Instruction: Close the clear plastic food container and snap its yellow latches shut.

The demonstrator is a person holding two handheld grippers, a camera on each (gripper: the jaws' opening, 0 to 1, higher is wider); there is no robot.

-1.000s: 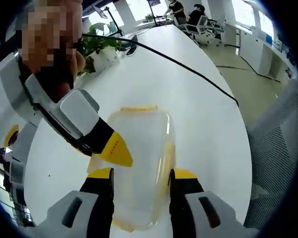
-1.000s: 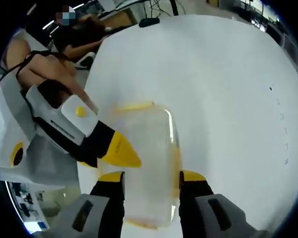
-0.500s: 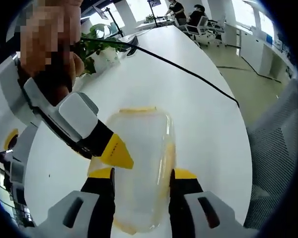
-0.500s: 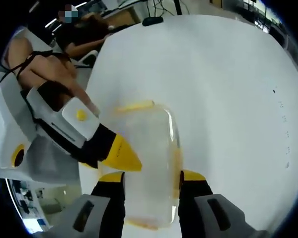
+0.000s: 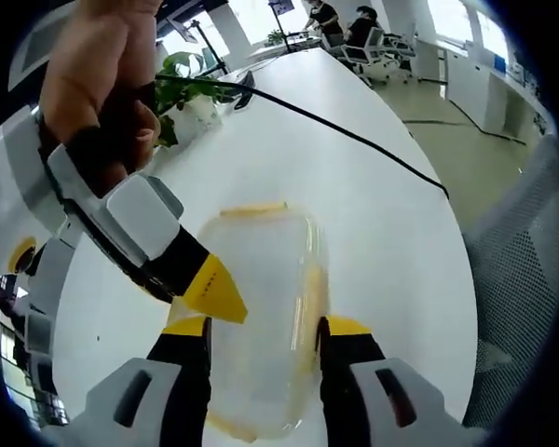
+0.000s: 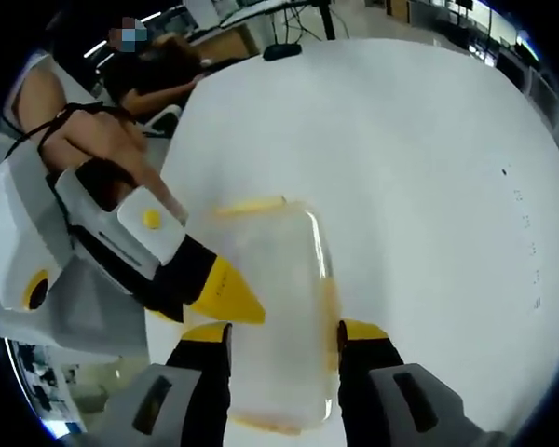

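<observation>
White and oval, the surface (image 5: pixel 373 233) carries the clear container (image 5: pixel 261 312) with its lid on, lying flat. A black cable (image 5: pixel 354 130) runs across the far part of the surface, a potted plant (image 5: pixel 182 88) stands near its far edge, and office chairs with seated people (image 5: pixel 354 28) show beyond the far end.

Left gripper view: the left tool (image 5: pixel 263 335) has its two yellow-tipped jaws set apart to either side of the container — one against each long side, the near end of the box between them. Whether they press the walls or merely touch cannot be told. A yellow latch (image 5: pixel 253 210) lies along the container's far short edge; a second yellow strip (image 5: pixel 309 298) runs down the long side by one jaw. The other tool comes in from the side, held by a hand (image 5: pixel 102 84); its yellow tip rests at the container's lid edge, just above the left tool's jaw.

Right gripper view: the right tool (image 6: pixel 284 333) likewise straddles the container (image 6: pixel 275 317), jaws spread to its width, one on each long side; grip pressure cannot be judged. The far latch (image 6: pixel 250 205) is in sight, slightly blurred. A second tool enters from the side — its yellow tip against the lid's near corner. A person (image 6: pixel 158 65) sits at the far edge of the surface (image 6: pixel 401 168).
</observation>
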